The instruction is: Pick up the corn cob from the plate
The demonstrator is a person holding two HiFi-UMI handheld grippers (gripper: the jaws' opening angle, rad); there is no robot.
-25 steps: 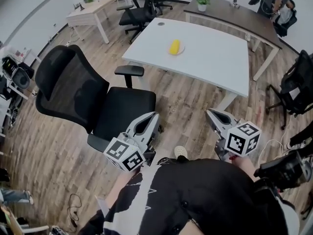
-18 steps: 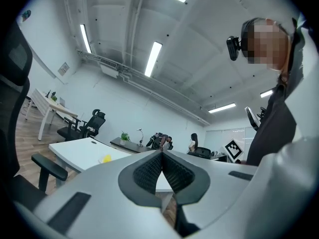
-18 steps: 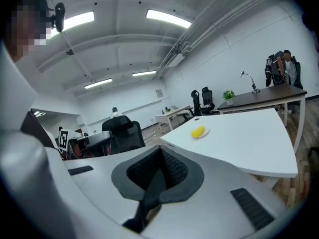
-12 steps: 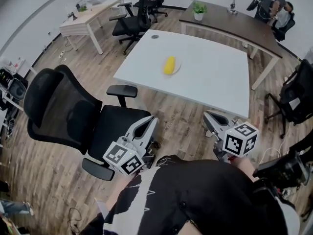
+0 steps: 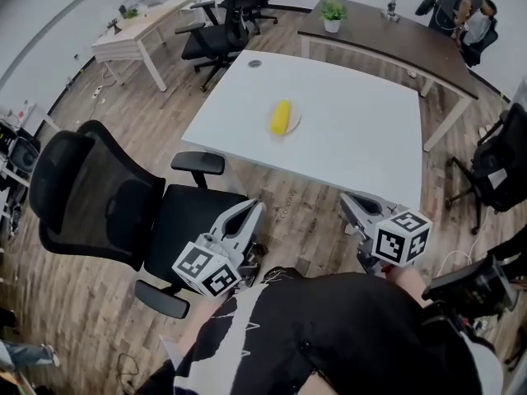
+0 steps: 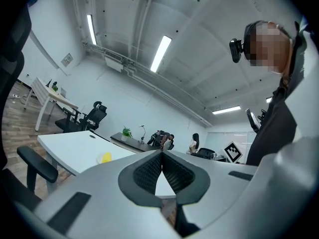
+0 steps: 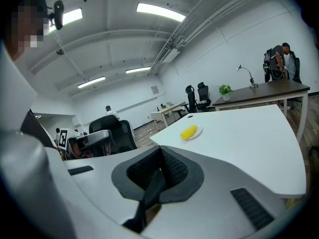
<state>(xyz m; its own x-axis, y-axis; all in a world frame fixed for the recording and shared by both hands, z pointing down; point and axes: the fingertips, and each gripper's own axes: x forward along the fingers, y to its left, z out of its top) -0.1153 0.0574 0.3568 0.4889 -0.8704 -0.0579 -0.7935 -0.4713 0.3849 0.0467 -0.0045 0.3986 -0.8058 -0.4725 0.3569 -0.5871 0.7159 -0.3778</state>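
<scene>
Ahead, oblong yellow corn cob (image 5: 281, 117) on round plate (image 5: 297, 121), smooth white table (image 5: 362, 138).

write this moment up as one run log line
stage: pre-grasp | corn cob: on plate on white table, untouched | left claw: shut, empty, short of table | right claw: shut, empty, short of table

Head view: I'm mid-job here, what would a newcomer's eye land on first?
The yellow corn cob stands out, lying on a small plate near the middle of the white table. Next come the left gripper and right gripper low in the view, both shut and empty, short of the table's near edge, with a black office chair at the left.
</scene>
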